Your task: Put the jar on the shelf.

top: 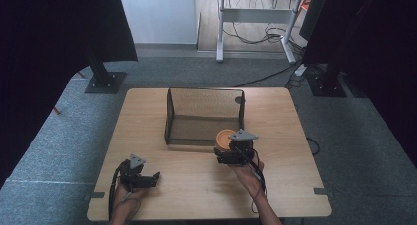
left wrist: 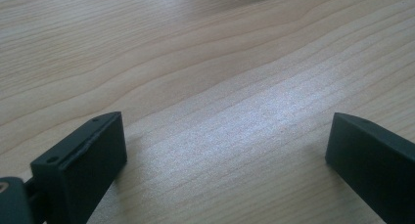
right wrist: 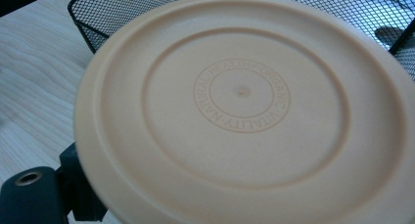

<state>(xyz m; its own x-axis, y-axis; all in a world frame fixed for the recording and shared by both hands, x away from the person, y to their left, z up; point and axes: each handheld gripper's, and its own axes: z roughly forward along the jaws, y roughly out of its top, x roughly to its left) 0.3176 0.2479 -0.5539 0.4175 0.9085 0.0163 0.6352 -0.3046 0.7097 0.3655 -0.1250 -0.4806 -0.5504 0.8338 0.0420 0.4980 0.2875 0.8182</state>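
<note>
A round tan container (top: 225,138) with an embossed lid (right wrist: 240,94) hangs just above the table, at the front right corner of a black wire-mesh basket (top: 169,129). My right gripper (top: 230,150) is shut on it from the near side. One of its fingers (right wrist: 80,194) shows under the lid's lower left edge, and the basket's mesh (right wrist: 98,18) rises right behind the lid. My left gripper (top: 155,178) rests low over the table's front left, pointing right. It stands open (left wrist: 225,150) with only bare wood between its jaws.
The wooden table (top: 196,185) has grey tape tabs at its front left (top: 94,195) and front right (top: 320,190) edges. Beyond it on the carpet stand two black posts on base plates (top: 104,81) (top: 325,85), a desk frame (top: 255,18) and loose cables (top: 260,36).
</note>
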